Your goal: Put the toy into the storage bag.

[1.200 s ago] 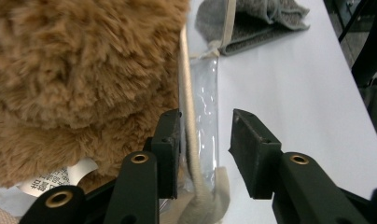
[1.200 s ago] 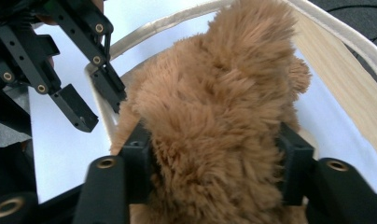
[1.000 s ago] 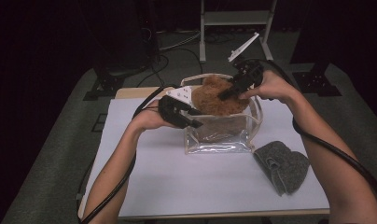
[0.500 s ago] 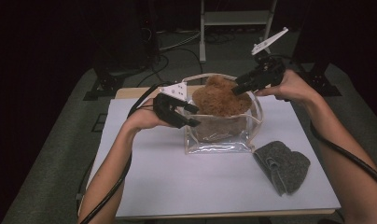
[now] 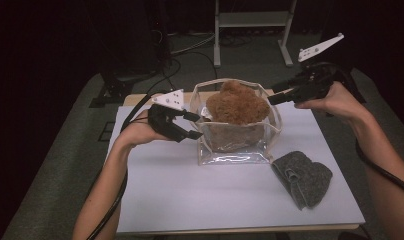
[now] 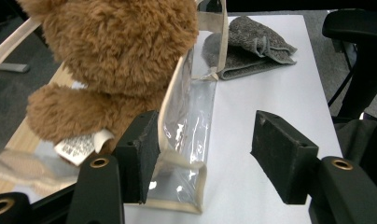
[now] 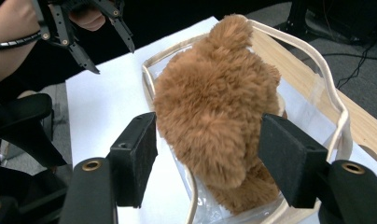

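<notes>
Both tongs, left (image 5: 194, 126) and right (image 5: 273, 98), are hanging released beside the bagged teddy bear (image 5: 237, 104) at frame centre, with closing the clear bag (image 5: 235, 145) likely next.

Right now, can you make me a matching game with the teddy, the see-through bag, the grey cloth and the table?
Things:
1. teddy bear
2. clear bag
3. grey cloth
4. table

Descriptions:
A. white top, bears everything
B. see-through with a beige rim
C. crumpled, lying beside the bag
D. brown and fluffy, sitting in the bag

Pairs: 1-D, 2-B, 3-C, 4-A
</notes>
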`<state>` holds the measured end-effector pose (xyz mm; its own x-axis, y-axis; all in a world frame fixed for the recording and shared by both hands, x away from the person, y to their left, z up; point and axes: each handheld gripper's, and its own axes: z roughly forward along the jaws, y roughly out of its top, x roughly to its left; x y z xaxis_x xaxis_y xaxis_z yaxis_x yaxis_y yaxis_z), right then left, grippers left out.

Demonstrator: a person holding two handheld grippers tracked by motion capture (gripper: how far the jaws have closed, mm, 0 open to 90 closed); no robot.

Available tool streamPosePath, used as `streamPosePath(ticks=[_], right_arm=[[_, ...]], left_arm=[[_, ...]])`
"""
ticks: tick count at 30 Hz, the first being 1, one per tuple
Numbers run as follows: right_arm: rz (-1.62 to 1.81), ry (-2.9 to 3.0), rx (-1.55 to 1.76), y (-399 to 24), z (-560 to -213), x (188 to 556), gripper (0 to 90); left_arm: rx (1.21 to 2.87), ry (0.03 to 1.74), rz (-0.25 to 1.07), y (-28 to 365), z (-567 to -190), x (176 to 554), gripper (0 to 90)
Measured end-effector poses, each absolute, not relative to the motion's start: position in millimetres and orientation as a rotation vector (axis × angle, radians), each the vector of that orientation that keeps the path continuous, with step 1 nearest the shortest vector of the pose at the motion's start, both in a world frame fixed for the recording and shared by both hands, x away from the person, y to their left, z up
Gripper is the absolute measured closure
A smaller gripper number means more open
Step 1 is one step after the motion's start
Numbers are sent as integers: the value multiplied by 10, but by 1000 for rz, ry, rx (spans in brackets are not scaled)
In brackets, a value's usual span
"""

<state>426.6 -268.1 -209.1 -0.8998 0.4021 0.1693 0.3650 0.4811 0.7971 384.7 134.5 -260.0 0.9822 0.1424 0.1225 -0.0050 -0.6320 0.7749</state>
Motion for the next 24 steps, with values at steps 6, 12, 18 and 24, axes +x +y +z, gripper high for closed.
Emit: streamPosePath(ticks=[6,12,18,24], right_arm=[[1436,2646,705,-2840,-2166,4137,358],[1461,2611,737,-3004,-2239,4019,346],[1456,2602,762,-3102,-2353,3927,333],[1466,2588,787,-3188,-2472,3839,317]], left_arm=[[2243,126,222,1470,-2601,3757,380],[2238,163,224,1575,-2644,3713,364],[2227,192,214,1674,-2702,3659,345],[2226,213,218,1762,-2765,3603,325]])
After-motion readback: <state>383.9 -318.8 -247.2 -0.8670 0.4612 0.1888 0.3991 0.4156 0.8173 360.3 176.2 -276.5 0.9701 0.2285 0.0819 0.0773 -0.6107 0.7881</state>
